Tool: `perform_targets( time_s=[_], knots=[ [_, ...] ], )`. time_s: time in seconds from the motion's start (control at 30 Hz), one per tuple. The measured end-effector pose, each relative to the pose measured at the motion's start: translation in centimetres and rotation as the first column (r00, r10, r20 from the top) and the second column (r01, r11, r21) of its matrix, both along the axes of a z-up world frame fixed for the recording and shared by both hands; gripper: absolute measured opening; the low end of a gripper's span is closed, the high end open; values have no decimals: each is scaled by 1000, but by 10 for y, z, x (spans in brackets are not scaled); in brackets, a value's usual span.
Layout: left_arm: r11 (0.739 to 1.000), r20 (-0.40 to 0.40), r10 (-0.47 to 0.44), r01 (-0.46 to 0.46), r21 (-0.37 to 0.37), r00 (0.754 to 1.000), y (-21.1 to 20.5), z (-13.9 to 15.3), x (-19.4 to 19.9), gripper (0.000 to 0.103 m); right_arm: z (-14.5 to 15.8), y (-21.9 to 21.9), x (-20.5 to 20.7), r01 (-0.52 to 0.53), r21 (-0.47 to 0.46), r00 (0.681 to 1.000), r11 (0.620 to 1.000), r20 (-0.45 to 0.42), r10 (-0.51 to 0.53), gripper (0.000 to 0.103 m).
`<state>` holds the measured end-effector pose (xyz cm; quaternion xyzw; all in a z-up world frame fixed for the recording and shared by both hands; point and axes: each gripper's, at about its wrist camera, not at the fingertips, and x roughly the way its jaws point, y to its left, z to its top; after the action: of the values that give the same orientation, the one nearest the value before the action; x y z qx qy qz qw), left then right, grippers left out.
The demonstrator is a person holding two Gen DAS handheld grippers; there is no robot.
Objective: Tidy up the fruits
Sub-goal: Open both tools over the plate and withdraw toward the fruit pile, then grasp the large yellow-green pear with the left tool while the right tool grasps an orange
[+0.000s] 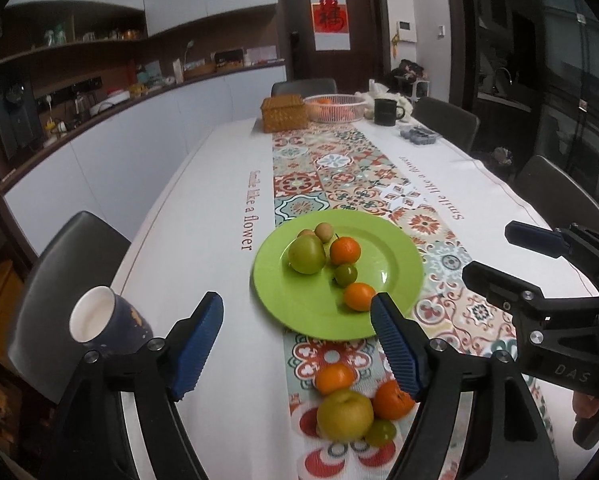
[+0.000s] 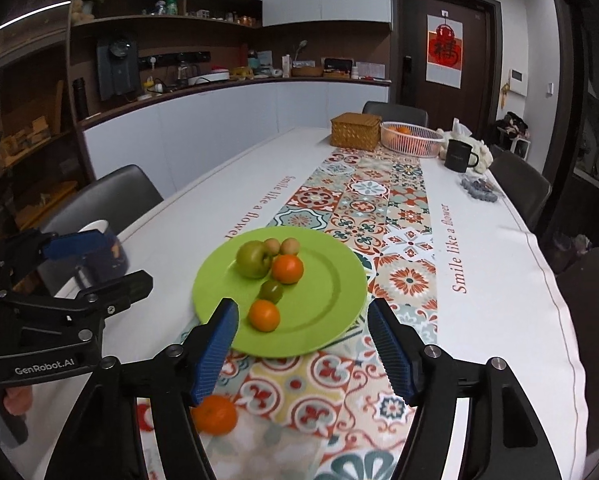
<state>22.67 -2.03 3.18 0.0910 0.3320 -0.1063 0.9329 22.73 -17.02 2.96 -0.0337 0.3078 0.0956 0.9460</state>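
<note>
One round lime-green plate (image 1: 395, 280) carries six fruits: one large green apple (image 1: 306, 255), two orange mandarins (image 1: 344, 251), one small green plum (image 1: 346, 274) and two small tan-brown round fruits (image 1: 323, 232). On the patterned runner in front lie four more: two orange tangerines (image 1: 334, 378), one yellow-green pear-like apple (image 1: 344, 414) and one pale green grape-like fruit (image 1: 380, 432).

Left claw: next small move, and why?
Probably lower the open left claw onto the small orange tangerine nearest the round green plate: its jaws are empty, and four fruits still lie on the patterned runner short of the plate.
</note>
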Motion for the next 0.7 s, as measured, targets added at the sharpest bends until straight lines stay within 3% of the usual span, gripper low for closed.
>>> perform_targets(
  time_s=[0.33, 0.7],
  knots=[
    [999, 19, 15, -14, -29, 1000, 13, 7, -46, 79, 4, 13, -46, -56, -23, 998, 998, 17, 56, 68],
    [1000, -8, -7, 7, -14, 1000, 20, -12, -82, 79, -10, 24, -73, -112, -55, 994, 992, -9, 111, 68]
  ],
)
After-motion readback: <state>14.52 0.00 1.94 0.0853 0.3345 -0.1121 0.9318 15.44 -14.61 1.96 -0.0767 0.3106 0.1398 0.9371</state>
